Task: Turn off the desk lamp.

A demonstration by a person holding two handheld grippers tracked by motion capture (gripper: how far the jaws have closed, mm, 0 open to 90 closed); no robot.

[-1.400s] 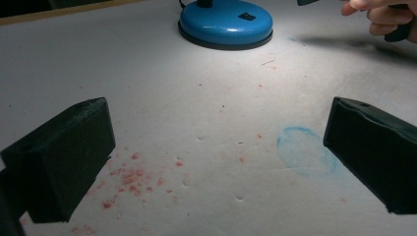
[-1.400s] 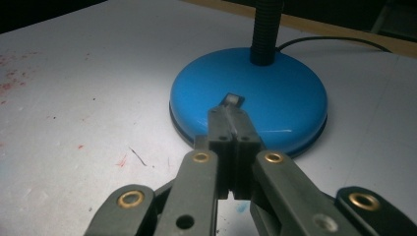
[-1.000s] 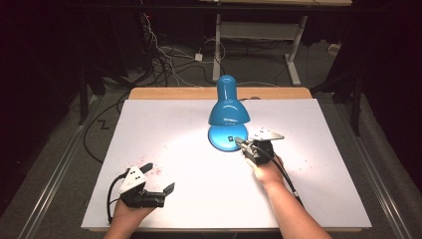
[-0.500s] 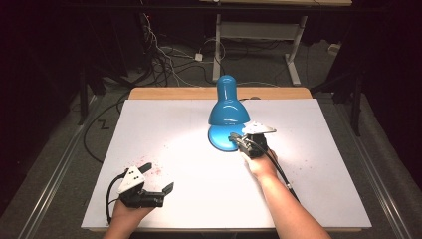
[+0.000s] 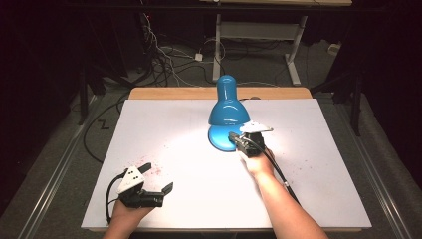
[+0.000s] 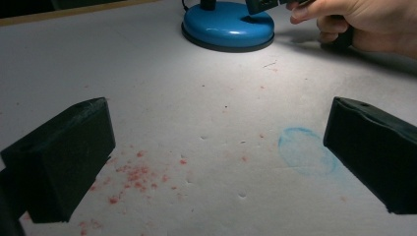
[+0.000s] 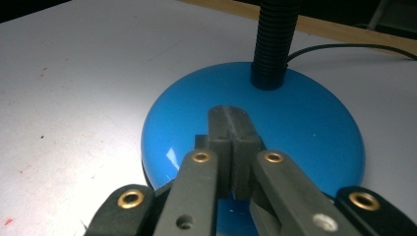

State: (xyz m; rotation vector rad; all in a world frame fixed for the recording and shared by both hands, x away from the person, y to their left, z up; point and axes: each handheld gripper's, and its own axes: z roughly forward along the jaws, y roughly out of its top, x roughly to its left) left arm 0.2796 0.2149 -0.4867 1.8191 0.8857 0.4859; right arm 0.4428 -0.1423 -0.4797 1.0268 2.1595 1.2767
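A blue desk lamp (image 5: 228, 107) stands lit at the table's back middle, its shade bent over its round blue base (image 5: 221, 138). My right gripper (image 5: 235, 137) is shut, its tips over the near part of that base (image 7: 255, 128), with nothing between them; the black ribbed neck (image 7: 273, 39) rises just beyond. Whether the tips touch the base I cannot tell. Near the front left edge my left gripper (image 5: 157, 178) is open, its black jaws wide apart above the white sheet, and far ahead of it the lamp base (image 6: 227, 27) is seen.
The white sheet (image 5: 164, 129) covers the wooden table (image 5: 174, 93) and carries red specks (image 6: 137, 174) and a faint blue ring mark (image 6: 305, 150). The lamp's black cord (image 7: 344, 48) runs off the back. Cables (image 5: 164, 55) and a desk frame lie on the floor behind.
My right gripper has moved forward and left onto the lamp base. The left gripper has stayed put.
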